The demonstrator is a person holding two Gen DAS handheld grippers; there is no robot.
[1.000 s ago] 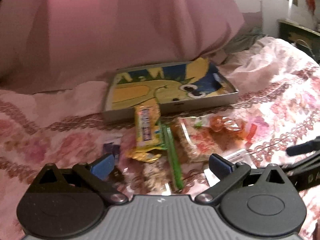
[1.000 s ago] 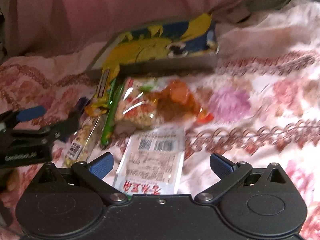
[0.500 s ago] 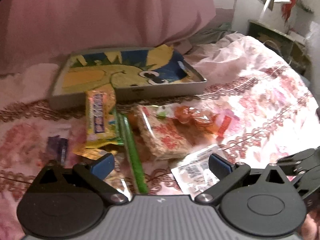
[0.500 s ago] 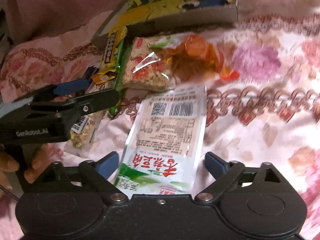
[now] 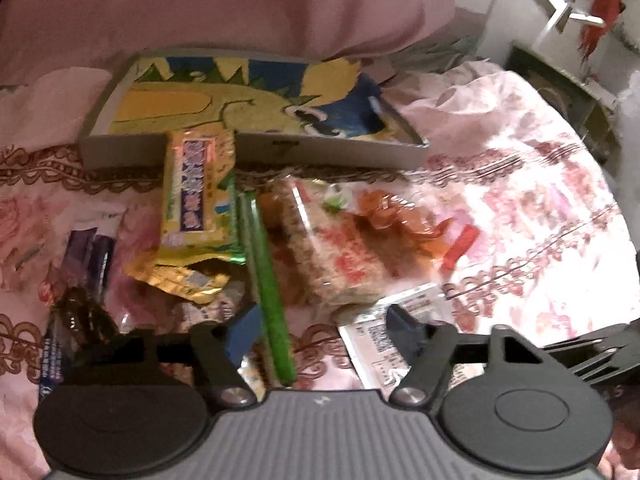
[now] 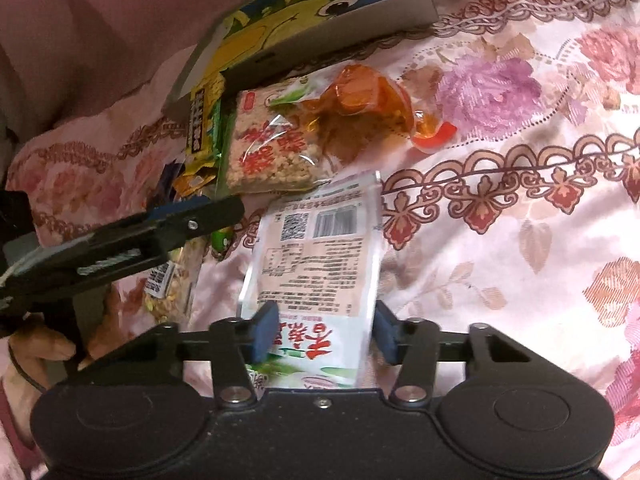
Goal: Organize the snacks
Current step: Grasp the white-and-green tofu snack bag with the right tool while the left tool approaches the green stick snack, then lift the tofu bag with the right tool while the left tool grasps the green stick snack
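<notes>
Across a pink floral bedspread [image 6: 520, 208], with a plain pink pillow [image 5: 224, 4] behind: snacks heaped in front of a shallow cartoon-printed box [image 5: 256, 96], near wall partly covered by a yellow wafer packet [image 5: 196, 188] leaning on it.

Next in size, a white pouch [image 6: 316, 248] lying printed back up, lower end cut off by the right gripper [image 6: 324, 332]; jaws closing, 1 pad at each long edge, contact not clearly visible. In the left view only a blurred corner of that pouch visible.

Beside it, a clear-wrapped rice cake [image 6: 268, 152] with red lettering, overlapped at its right by an orange wrapper [image 6: 368, 100], contents unclear.

Left gripper [image 5: 320, 332] hovering low over the pile, jaws closing, a green stick [image 5: 268, 292] just inside its left pad and nothing clearly pinched. Left edge of the pile hard to read: a purple wrapper [image 5: 92, 256] and a nut bar [image 6: 172, 292] half hidden under the gripper.

Fingers of 1 hand [image 6: 44, 344] wrapped round the left gripper's handle, mostly cut off.
</notes>
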